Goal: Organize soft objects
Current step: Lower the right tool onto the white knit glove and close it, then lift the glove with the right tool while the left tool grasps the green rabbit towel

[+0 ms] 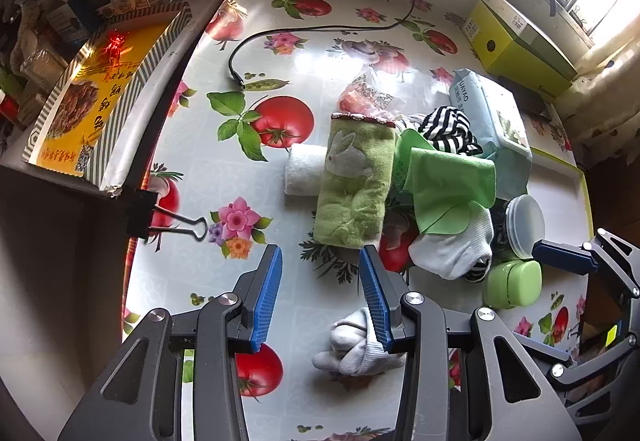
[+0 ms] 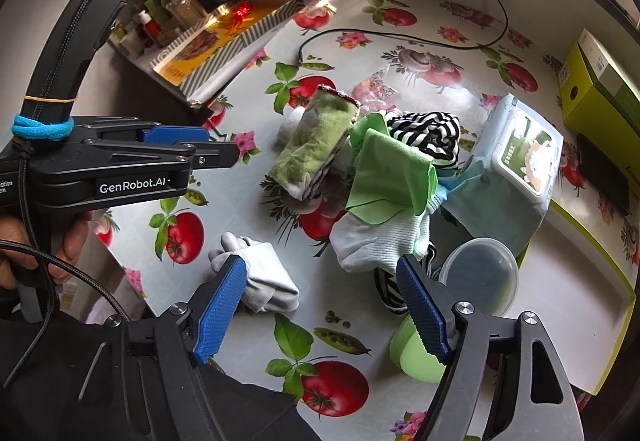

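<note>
Left wrist view: the left gripper (image 1: 321,257) hangs with fingers apart and empty over bare tablecloth (image 1: 280,53); the green rabbit towel (image 1: 354,181) lies just ahead, the balled white sock (image 1: 352,349) beneath. The table edge runs along the left. Right gripper (image 2: 320,277) jaws also stand apart, empty, near the soft pile (image 2: 384,177); open cloth lies behind.
</note>
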`<state>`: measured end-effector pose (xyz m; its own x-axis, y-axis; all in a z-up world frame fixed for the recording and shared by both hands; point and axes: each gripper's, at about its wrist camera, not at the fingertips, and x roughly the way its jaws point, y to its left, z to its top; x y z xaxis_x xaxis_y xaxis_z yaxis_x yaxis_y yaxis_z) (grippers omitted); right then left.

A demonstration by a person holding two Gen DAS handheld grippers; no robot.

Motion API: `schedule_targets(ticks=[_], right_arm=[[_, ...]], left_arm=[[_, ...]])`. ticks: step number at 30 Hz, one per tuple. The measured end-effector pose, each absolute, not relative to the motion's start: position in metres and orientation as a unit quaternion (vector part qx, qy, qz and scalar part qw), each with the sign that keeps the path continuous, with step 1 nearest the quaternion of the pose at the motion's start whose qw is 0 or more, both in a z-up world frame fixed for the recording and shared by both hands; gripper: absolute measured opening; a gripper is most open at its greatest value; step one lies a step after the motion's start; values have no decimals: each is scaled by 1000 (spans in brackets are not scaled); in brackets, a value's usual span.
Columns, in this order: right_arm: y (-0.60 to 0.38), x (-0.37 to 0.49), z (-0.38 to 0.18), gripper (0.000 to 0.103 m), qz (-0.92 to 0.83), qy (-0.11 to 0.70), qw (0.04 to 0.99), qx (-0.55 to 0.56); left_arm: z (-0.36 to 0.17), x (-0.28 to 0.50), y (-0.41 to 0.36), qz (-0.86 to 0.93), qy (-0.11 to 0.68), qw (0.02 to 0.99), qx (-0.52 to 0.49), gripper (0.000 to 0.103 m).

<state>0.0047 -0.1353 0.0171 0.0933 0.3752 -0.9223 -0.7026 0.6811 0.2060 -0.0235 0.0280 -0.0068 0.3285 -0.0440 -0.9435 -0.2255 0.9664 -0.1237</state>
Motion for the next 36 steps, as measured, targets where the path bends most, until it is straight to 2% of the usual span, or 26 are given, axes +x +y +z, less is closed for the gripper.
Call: schedule_targets(ticks=[9,22,23,24,27,30,36], right_arm=[[-111,-6,-8,73,413,576,686,-167],[-65,-32,-75,74,451,613,601,-242],[-63,-32,-80,71,443,615,602,-252],[-62,-32,-82,60,440,616,601,-256],[-63,-29,-80,41,442,613,607,-244],[-68,-23,-71,33,439,605,622,-234],[-89,-5,-46,30,417,599,654,-198]], left_arm=[[-12,-36,48,81,578,801,-134,42],[-21,-50,67,95,587,790,-152,42],[-22,-50,67,94,587,789,-153,42],[-22,-50,67,93,588,789,-153,42],[-23,-47,67,88,588,789,-156,42],[-23,-42,66,80,587,790,-158,42],[-24,-21,59,49,583,794,-165,42]])
